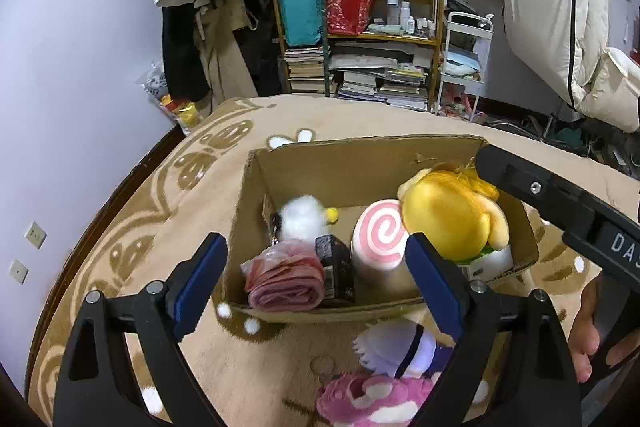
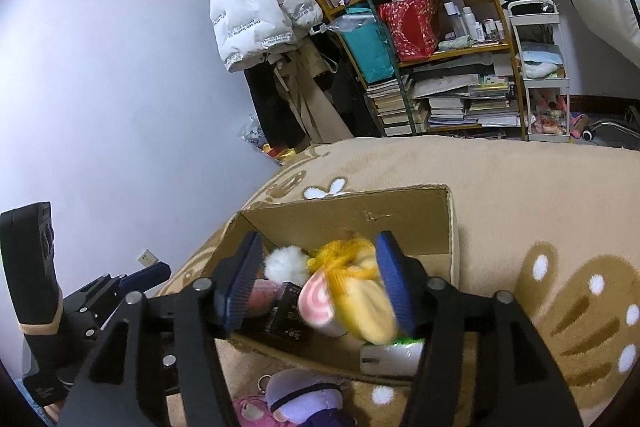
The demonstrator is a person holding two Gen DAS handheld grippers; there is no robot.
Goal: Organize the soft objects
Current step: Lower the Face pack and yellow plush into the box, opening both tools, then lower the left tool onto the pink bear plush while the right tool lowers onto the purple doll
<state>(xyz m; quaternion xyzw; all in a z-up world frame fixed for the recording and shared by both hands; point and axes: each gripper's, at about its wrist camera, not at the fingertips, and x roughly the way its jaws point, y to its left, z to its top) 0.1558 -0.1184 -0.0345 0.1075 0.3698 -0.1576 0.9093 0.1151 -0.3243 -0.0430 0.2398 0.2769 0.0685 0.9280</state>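
A: Plainly, the yellow plush (image 1: 452, 215) is seen in the cardboard box (image 1: 360, 163), against the far right corner, propped partly on the pink swirl cushion (image 1: 380, 235) and a white-and-green pack (image 1: 486, 263).

B: Is it held?

A: No. The right gripper (image 2: 316, 279) is spread around it, pads clear of the fabric. The left gripper (image 1: 316, 279) is wide open above the box's near wall, with nothing between its jaws.

B: What could go wrong?

A: The plush is perched high and could roll over the box's right wall if brushed by a jaw being withdrawn. Its loose yellow strands could also be caught on a ribbed pad.

B: And what is left outside?

A: A purple-and-white plush (image 1: 404, 347) and a pink plush (image 1: 372, 399) lie on the blanket (image 1: 160, 227) just in front of the box's near wall. They could be pinned under that wall if the box is nudged.

B: How does the yellow one look?

A: Rounded, soft and bulky, with floppy paler ears.
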